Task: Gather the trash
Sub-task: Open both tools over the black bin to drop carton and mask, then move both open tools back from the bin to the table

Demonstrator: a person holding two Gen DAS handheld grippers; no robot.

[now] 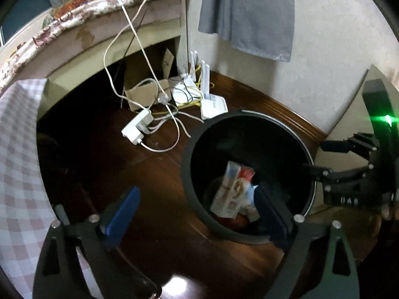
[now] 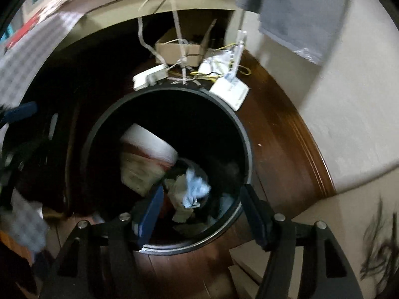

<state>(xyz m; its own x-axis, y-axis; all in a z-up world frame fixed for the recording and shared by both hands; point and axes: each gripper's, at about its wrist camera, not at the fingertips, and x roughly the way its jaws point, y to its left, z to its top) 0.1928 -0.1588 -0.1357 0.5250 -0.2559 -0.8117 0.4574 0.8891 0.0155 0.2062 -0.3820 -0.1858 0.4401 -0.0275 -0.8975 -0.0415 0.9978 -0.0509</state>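
A round black trash bin (image 1: pixel 309 159) stands on the dark wood floor; it also shows in the right wrist view (image 2: pixel 247 149). Inside lie a carton (image 1: pixel 232 189), a white cup (image 2: pixel 149 142), crumpled wrappers (image 2: pixel 194 186) and other trash. My left gripper (image 1: pixel 197 214) is open and empty, its right finger over the bin's near rim. My right gripper (image 2: pixel 204 211) is open and empty above the bin's near side. The right gripper also appears at the right edge of the left wrist view (image 1: pixel 349 159).
A power strip (image 1: pixel 137 127), tangled cables (image 1: pixel 172 114), a white router (image 1: pixel 212 102) and a cardboard box (image 2: pixel 179 49) lie on the floor beyond the bin. A checked cloth (image 1: pixel 17 149) hangs at left. A grey cloth (image 1: pixel 249 15) hangs on the wall.
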